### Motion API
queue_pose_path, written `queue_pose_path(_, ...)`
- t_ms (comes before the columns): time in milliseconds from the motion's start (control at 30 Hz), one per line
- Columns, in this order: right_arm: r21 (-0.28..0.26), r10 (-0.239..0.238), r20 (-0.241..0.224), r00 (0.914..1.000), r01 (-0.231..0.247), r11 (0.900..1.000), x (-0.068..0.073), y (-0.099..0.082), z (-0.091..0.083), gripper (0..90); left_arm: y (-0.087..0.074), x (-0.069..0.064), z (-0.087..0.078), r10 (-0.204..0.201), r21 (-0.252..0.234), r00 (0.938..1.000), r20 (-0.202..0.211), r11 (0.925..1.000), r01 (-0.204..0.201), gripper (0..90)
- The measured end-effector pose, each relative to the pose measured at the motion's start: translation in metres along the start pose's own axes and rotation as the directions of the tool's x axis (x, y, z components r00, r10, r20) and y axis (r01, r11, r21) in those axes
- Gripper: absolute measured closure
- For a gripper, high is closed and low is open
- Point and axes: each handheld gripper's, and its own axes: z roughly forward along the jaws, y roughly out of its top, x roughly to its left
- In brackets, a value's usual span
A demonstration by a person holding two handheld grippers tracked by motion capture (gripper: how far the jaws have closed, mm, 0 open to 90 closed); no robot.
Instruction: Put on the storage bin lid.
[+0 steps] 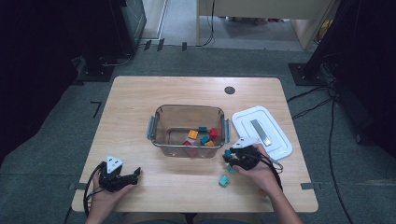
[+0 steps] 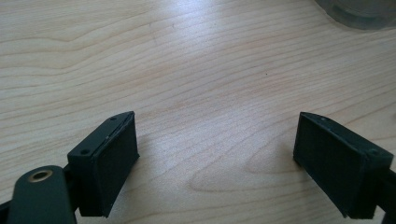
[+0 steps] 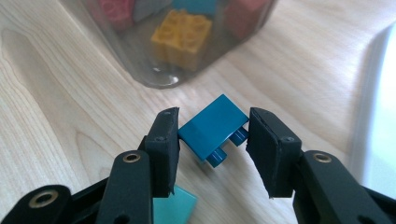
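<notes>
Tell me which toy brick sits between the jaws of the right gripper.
The dark blue brick by the clear container. Unlike the lighter teal brick on the table, the right gripper clamps it.

Left hand (image 1: 109, 186) comes in from the bottom edge, wrapped around the left gripper (image 2: 215, 163). Its jaws stand wide apart, pads facing each other, nothing between them. Grey plate on top, cable looping off to its outer side.

Right hand (image 1: 259, 172) and forearm enter from the bottom right, angled inward. Right gripper (image 3: 212, 140) is tilted downward and forward. Its jaws are drawn in about partway and both pads press on the sides of a blue brick (image 3: 212, 128). Cable trails back along the wrist.
</notes>
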Motion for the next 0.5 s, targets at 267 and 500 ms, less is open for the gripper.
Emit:
queue_pose_path(267, -0.028, 0.016, 0.025, 0.9996, -0.015, 0.9995, -0.013, 0.006, -0.028, 55.1, 0.0, 0.0, 0.0, 0.0, 0.0, 1.0, 0.0, 1.0, 0.0, 13.6)
queue_pose_path(500, -0.055, 0.021, 0.053, 0.9984, -0.018, 0.9983, -0.023, 0.019, -0.054, 55.1, 0.0, 0.0, 0.0, 0.0, -0.001, 1.0, 0.0, 1.0, 0.0, 13.6)
